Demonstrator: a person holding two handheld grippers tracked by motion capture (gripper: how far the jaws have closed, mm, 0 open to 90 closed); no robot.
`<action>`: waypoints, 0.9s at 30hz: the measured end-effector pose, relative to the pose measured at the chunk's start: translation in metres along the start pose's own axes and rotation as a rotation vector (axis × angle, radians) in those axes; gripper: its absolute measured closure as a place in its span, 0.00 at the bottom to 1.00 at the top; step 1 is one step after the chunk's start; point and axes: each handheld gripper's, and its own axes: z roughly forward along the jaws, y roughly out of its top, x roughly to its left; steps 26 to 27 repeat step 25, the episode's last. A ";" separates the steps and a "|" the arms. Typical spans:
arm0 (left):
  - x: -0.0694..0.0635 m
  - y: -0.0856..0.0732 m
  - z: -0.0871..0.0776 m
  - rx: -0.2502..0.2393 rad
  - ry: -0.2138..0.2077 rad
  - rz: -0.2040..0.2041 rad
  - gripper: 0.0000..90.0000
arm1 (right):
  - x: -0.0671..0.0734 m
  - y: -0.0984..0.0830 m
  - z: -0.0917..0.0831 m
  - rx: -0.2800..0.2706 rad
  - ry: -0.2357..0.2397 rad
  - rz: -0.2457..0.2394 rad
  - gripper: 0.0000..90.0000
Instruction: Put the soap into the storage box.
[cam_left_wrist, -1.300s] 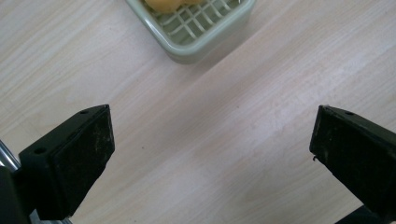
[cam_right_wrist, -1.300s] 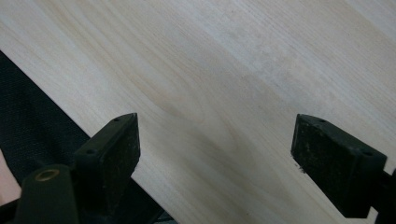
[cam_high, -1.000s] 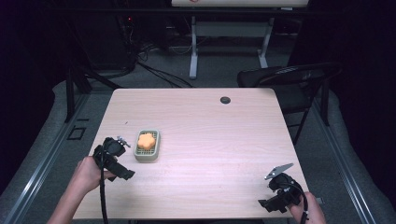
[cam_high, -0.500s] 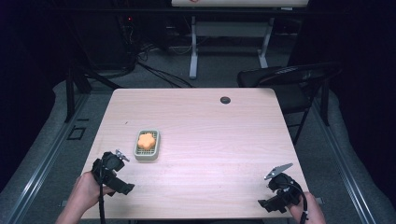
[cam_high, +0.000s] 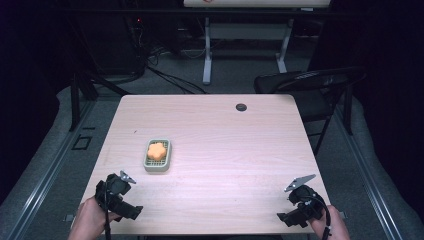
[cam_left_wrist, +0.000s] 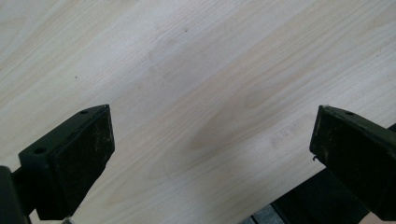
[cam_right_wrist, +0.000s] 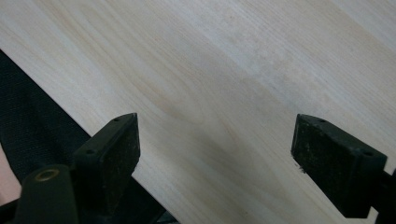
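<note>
Both grippers rest with jaws spread wide, holding nothing: left gripper (cam_high: 118, 192) at seven o'clock, right gripper (cam_high: 302, 202) at five. A careless reach could knock the soap dish (cam_high: 157, 155) and tip its orange soap (cam_high: 157, 150) out.

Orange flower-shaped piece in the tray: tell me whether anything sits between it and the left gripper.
Nothing visible does. Bare table lies between the left gripper and the tray holding the orange piece. The jaws stand open, holding nothing.

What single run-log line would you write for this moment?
left gripper: open, empty, near table edge | right gripper: open, empty, near edge | orange flower-shaped piece: in small green tray | table: wooden
</note>
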 end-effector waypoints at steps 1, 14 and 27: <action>-0.001 -0.003 0.002 -0.010 -0.001 -0.011 0.00 | 0.000 0.000 0.001 -0.006 0.009 0.010 0.17; -0.004 -0.013 0.020 0.055 -0.005 0.006 0.00 | -0.002 -0.002 0.005 0.029 0.007 0.007 0.17; 0.001 -0.011 0.026 0.075 -0.019 0.014 0.00 | -0.003 -0.002 0.007 0.036 0.009 0.005 0.17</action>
